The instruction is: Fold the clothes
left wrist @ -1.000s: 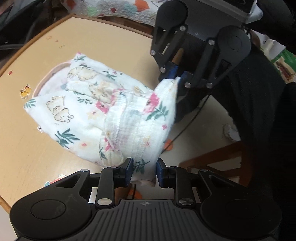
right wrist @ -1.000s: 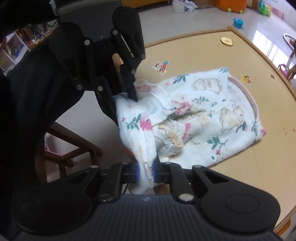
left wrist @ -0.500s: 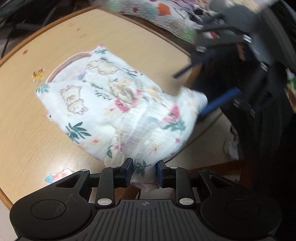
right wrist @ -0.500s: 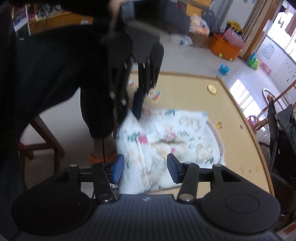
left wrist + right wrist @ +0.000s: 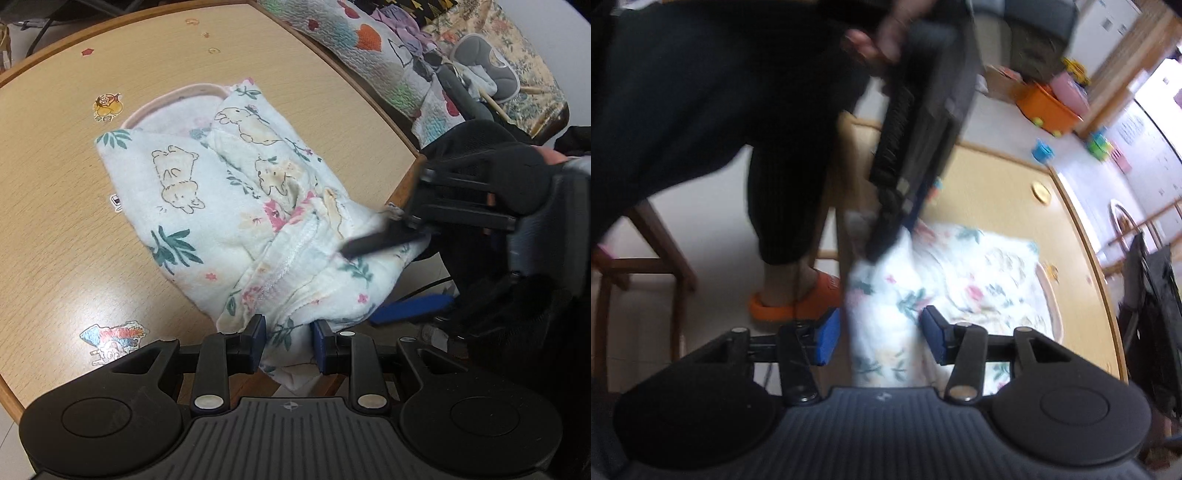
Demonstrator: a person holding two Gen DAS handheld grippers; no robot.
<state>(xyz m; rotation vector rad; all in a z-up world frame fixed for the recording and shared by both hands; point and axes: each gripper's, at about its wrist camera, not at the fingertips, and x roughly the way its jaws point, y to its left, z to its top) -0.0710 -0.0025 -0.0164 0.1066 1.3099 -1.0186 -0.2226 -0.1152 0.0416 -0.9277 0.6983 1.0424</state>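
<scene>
The printed garment [image 5: 229,206] lies bunched on the tabletop [image 5: 55,229], one end hanging over the near edge. The left gripper [image 5: 288,345] jaws are clamped on that end. The right gripper [image 5: 877,338] jaws are closing, cloth between them untouched. The right-wrist view is blurred.
</scene>
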